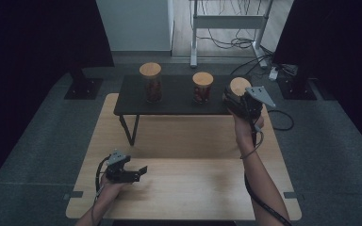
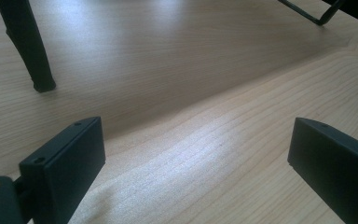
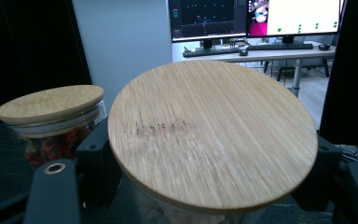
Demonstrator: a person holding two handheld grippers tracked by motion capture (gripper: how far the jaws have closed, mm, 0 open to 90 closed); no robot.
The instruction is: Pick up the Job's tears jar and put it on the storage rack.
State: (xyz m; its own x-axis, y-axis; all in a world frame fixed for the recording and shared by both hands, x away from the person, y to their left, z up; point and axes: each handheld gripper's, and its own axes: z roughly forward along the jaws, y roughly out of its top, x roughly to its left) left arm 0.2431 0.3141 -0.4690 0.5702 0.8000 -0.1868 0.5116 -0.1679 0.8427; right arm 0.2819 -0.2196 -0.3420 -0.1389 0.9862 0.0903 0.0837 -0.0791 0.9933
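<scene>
In the high view, the right gripper (image 1: 238, 100) is at the right end of the black shelf (image 1: 169, 109) that stands across the far edge of the wooden table (image 1: 188, 188), its jaws closed on a jar with a round wooden lid (image 1: 239, 86). Two more lidded jars stand on the shelf: a middle jar (image 1: 202, 87) near the held one and a tall jar (image 1: 151, 83) farther left. The left gripper (image 1: 139, 173) lies low near the table's front left corner, well apart from all jars. In the left gripper view, the two black jaws stand wide apart over bare table (image 2: 205, 140), holding nothing; a shelf leg (image 2: 28, 46) rises at upper left. In the right gripper view, the wooden lid (image 3: 212, 130) sits between the black fingers (image 3: 95, 161), which press the jar on both sides just under the lid; the middle jar (image 3: 51, 116) stands just beside at left.
</scene>
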